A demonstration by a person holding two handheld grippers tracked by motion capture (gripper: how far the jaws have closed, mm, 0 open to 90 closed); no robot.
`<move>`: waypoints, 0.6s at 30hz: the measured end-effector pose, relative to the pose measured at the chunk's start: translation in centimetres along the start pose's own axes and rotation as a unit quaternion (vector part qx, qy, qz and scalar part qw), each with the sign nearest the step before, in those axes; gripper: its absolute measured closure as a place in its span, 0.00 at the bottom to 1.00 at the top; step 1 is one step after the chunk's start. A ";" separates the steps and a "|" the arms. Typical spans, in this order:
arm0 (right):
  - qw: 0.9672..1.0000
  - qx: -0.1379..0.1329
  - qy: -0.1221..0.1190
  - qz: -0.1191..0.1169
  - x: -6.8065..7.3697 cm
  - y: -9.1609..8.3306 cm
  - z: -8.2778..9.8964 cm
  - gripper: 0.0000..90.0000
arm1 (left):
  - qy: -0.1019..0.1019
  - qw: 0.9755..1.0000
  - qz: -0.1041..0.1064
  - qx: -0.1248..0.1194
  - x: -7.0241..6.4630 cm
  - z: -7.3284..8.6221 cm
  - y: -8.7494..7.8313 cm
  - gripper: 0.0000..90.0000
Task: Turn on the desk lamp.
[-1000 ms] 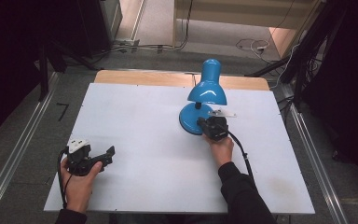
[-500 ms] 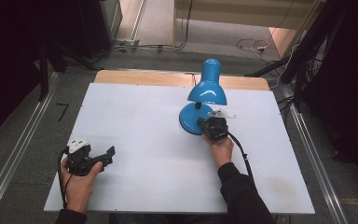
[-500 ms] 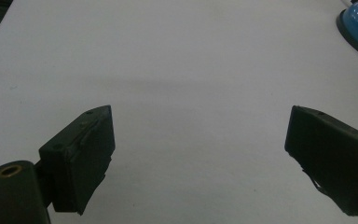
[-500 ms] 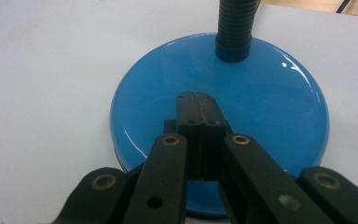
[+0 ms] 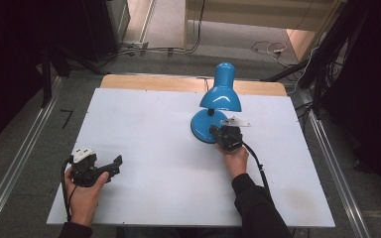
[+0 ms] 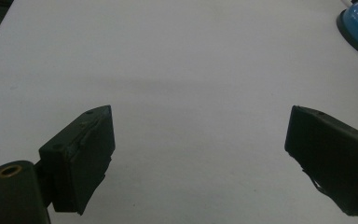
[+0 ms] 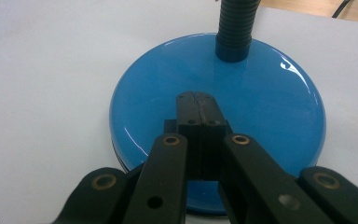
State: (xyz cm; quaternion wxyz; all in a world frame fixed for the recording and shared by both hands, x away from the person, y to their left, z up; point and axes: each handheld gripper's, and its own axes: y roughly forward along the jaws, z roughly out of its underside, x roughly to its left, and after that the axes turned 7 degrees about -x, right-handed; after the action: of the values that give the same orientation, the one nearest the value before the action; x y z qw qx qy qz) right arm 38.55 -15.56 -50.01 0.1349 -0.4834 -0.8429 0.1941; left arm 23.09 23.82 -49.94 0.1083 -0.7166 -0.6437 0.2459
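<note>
Blue enamel desk lamp stands toward the far right of the white table, its round base flat on the surface, ribbed neck rising from the back of the base and the shade tipped forward over it. The right gripper has its 2 jaws pressed together with nothing between them, and their joined tips rest on or just over the top of the base, near what looks like a small dark switch block; whether they actually press it I cannot tell. No glow shows under the shade in the high view, so I judge the lamp is not yet lit and the pressing step is in hand rather than finished. The left gripper waits near the front left corner of the table, well apart from the lamp, jaws spread wide over bare white surface and holding nothing. What seems left: complete the press on the switch, see the lamp respond, then lift the right gripper clear of the base
</note>
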 end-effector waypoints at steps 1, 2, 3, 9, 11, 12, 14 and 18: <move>1.000 0.000 0.000 0.001 0.0 0.0 0.0 0.98 | 0.000 1.000 0.000 0.000 0.0 0.0 0.0 0.10; 1.000 0.000 -0.001 0.001 0.0 0.0 0.0 0.98 | 0.000 1.000 0.000 0.000 0.0 0.0 0.0 0.09; 1.000 0.000 -0.001 0.002 0.0 0.0 0.0 0.98 | 0.000 1.000 0.000 0.000 0.0 0.0 0.0 0.10; 1.000 0.002 -0.002 -0.005 0.2 0.0 0.1 0.98 | -0.002 1.000 -0.001 -0.001 0.0 0.0 0.0 0.10; 1.000 0.002 -0.014 0.002 0.5 -0.2 0.2 0.98 | -0.001 1.000 -0.001 -0.001 0.0 0.0 0.0 0.10; 1.000 0.000 -0.011 0.003 0.5 -0.2 0.3 0.98 | -0.001 1.000 0.000 -0.001 0.0 0.0 0.0 0.10; 1.000 0.000 -0.004 -0.002 0.3 -0.2 0.3 0.98 | 0.000 1.000 0.000 0.000 0.0 0.0 0.0 0.10; 1.000 0.006 0.008 -0.008 0.0 -0.3 0.1 0.97 | -0.001 1.000 -0.001 0.000 0.0 0.0 0.0 0.10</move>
State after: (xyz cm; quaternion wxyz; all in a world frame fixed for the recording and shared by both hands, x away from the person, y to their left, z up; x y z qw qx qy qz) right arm 38.26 -15.68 -49.98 0.1464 -0.4772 -0.8445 0.1939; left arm 23.11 23.83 -49.96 0.1076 -0.7158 -0.6444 0.2466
